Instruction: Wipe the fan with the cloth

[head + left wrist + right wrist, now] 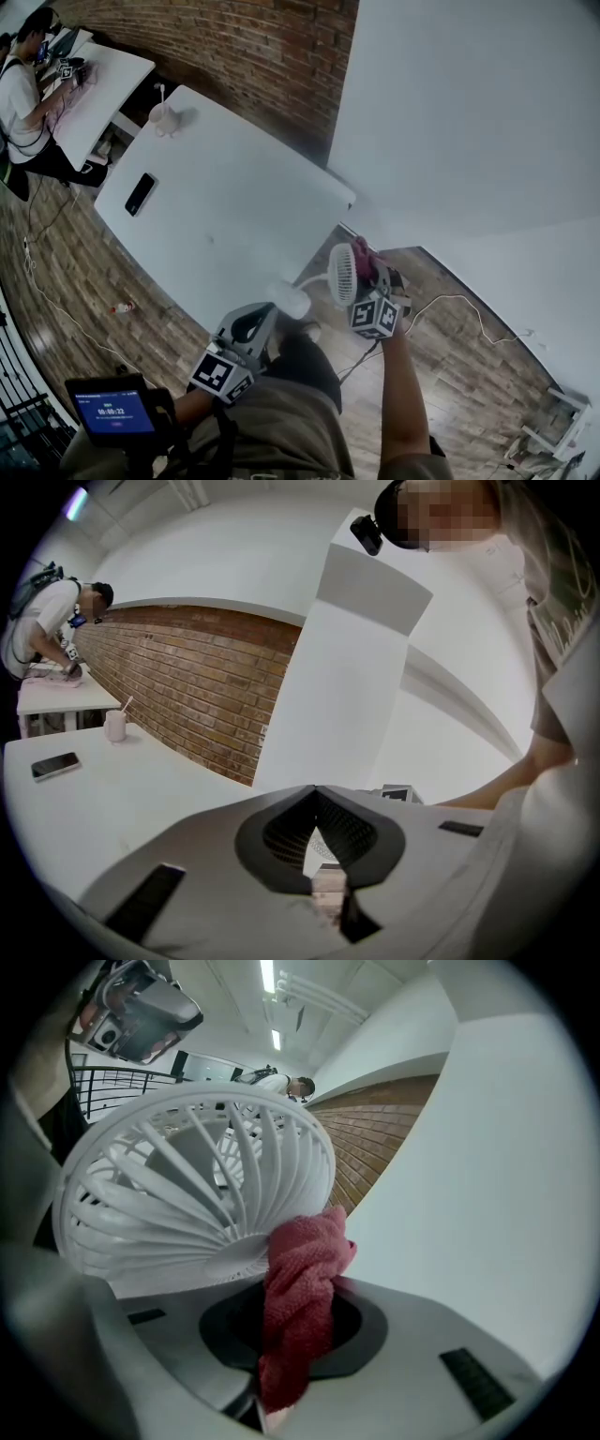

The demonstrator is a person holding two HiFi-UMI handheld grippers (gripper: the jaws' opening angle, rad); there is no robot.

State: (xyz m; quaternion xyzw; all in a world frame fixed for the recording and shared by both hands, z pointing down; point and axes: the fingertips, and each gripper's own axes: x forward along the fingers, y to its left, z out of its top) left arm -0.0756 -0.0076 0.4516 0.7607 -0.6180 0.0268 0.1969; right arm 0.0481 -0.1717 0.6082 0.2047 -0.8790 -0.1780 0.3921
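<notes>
Right gripper (368, 277), in the head view, is pinching the red cloth (367, 255) and holding it against the right face of the fan (341, 274). The fan is hanging over the floor just off the near right edge of the white table (234, 206). Left gripper (265, 317) is sitting with its tip just beside the fan's oval base. One phone (141, 193) and one cup (165, 118) are resting far off on the table, and one white cable (450, 300) is trailing right across the floor.

In the left gripper view the jaws are pressing together, with the grille showing through the gap above them; whether they are nipping the base rim I cannot tell.

In the right gripper view the jaws are clamping a bunched fold of the cloth, its free end touching the lower rim of the grille.

Counting gives one fan, one cloth and two grippers. The fan is looking like light, hollow plastic with thin ribs likely to flex or snap, so holding it by base or stem seems safest. The cloth is looking soft and limp, and is best taken as a wad
</notes>
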